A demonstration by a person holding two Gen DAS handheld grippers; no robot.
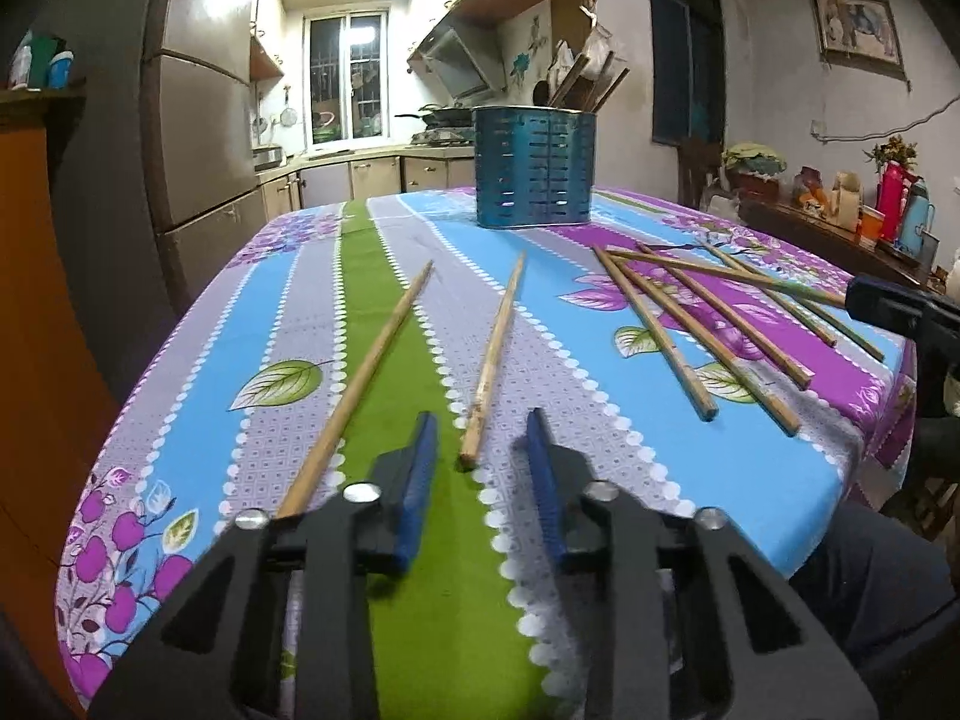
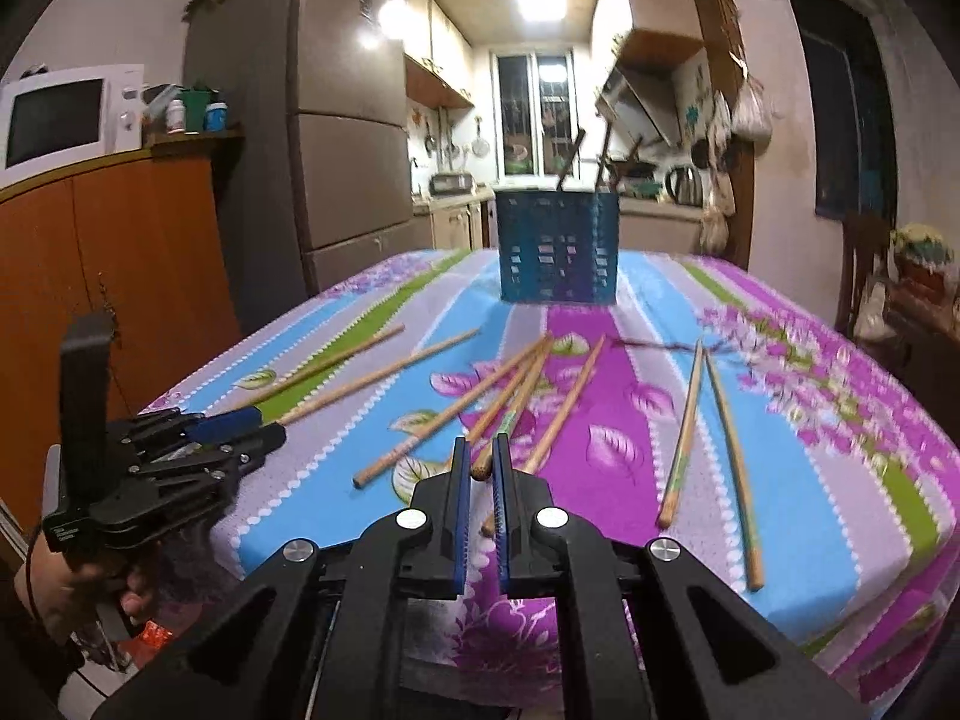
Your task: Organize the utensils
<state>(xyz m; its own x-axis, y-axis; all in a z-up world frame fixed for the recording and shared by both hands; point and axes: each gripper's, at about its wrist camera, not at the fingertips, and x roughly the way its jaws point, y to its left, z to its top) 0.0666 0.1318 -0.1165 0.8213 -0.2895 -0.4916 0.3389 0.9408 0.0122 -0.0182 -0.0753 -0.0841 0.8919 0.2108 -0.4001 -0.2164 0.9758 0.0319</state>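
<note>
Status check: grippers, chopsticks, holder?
Left gripper open over nearest chopstick. Right gripper nearly shut, chopstick end between fingers. Blue holder far side, path clear.

The worktop's cloth (image 1: 540,324) runs in stripes of sky blue, lilac-grey dotted squares, green and purple, edged with white scallops and printed with purple flowers and green leaves. The slotted metal utensil holder (image 1: 534,165) is teal-blue, the loose wooden chopsticks (image 1: 657,336) pale tan. Each black plastic claw (image 1: 483,462) (image 2: 480,462) carries blue ribbed pads (image 1: 420,468).

Scattered wooden chopsticks (image 1: 660,336), blue holder (image 1: 534,165)
</note>
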